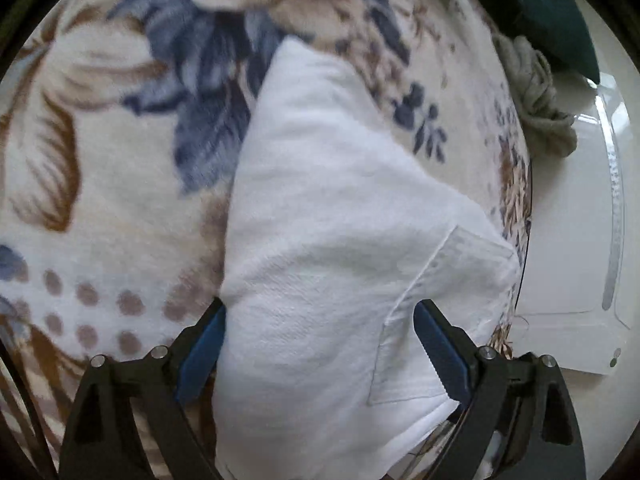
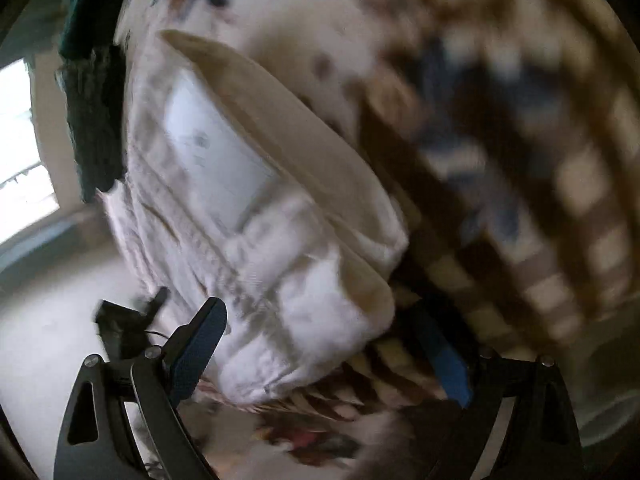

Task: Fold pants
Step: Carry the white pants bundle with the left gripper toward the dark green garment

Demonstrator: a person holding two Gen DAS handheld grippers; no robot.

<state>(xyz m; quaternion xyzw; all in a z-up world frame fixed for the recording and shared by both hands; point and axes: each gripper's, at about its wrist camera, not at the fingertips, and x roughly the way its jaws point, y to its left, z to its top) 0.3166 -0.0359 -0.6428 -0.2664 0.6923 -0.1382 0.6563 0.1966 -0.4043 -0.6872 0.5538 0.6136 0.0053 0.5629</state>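
Your left gripper (image 1: 320, 320) and right gripper (image 2: 320, 320) both hang apart around the white pants (image 1: 320, 208) on the bed (image 1: 100, 180), ready to pinch the near edge.

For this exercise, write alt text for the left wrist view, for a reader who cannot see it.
White pants, folded into a long strip with a patch pocket showing, lie on a floral blanket. The left gripper is open, its blue-padded fingers on either side of the near end. Grey and dark green cloth sits at the top right.
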